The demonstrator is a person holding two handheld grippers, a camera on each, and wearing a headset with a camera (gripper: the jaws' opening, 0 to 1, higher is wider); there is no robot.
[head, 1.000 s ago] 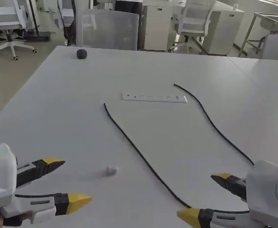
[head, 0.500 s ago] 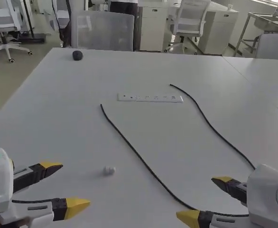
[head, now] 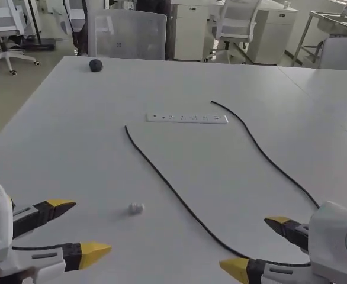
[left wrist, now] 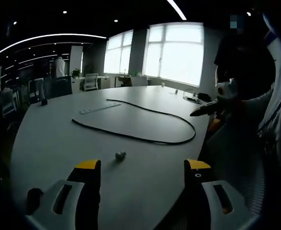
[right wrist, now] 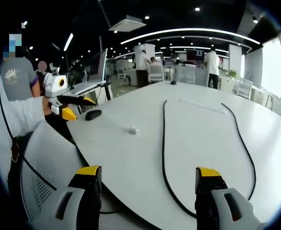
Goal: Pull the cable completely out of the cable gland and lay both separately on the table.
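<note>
Your left tongs [head: 84, 226] and right tongs [head: 250, 244] hang spread and empty. The thin black cable [head: 173, 189] lies limp on the white counter [head: 73, 130]. The small white gland [head: 137, 207], near it but apart, looks light and skiddy: pinch its body.

Head view from high over the near edge of the table [head: 73, 118], looking forward and down its length, left gripper [head: 89, 226] view low and close to the tabletop, facing across toward the right gripper [head: 246, 242], right gripper view likewise facing back, all three sharing the black cable [head: 173, 192] and small white gland [head: 137, 207]
</note>
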